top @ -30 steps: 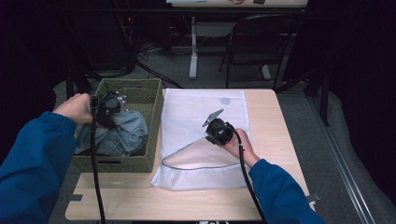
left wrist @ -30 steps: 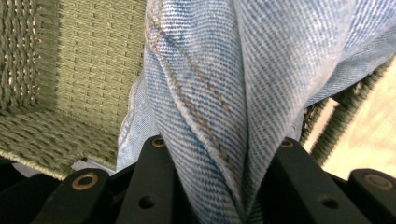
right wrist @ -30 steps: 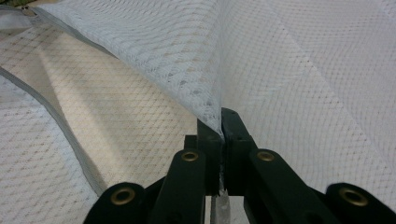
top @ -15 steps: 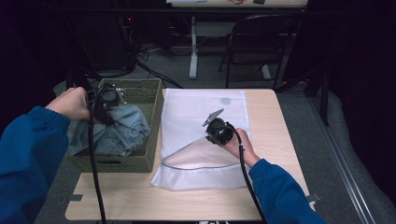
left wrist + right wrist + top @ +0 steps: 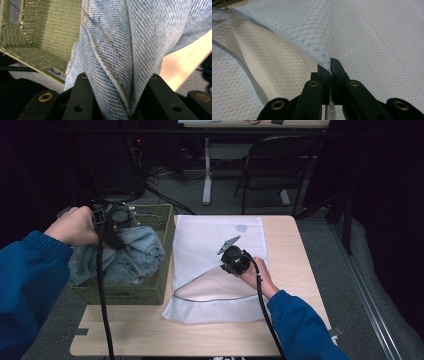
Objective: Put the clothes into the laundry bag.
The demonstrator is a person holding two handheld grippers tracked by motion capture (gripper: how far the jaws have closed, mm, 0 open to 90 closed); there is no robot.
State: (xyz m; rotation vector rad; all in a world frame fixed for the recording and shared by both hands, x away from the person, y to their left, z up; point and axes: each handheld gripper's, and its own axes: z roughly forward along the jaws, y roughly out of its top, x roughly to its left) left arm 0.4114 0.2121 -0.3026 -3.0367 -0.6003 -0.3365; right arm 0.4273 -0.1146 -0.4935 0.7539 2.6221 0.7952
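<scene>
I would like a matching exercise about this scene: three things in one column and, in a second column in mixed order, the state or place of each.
Things:
1. jeans
2. mesh bag
3. basket

States or places:
A. lies on the table, its top layer pinched and lifted by the right gripper
B. stands at the left end of the table, olive green
C. clamped by the left gripper and raised above the basket rim

Pairs: 1-C, 2-A, 3-B

High view: table [image 5: 150, 330] evenly lit from overhead, background near black, soft shadows, slightly grainy. Gripper views bright; denim [image 5: 120, 50] and mesh [image 5: 374, 37] weave sharp, basket [image 5: 37, 32] blurred.
</scene>
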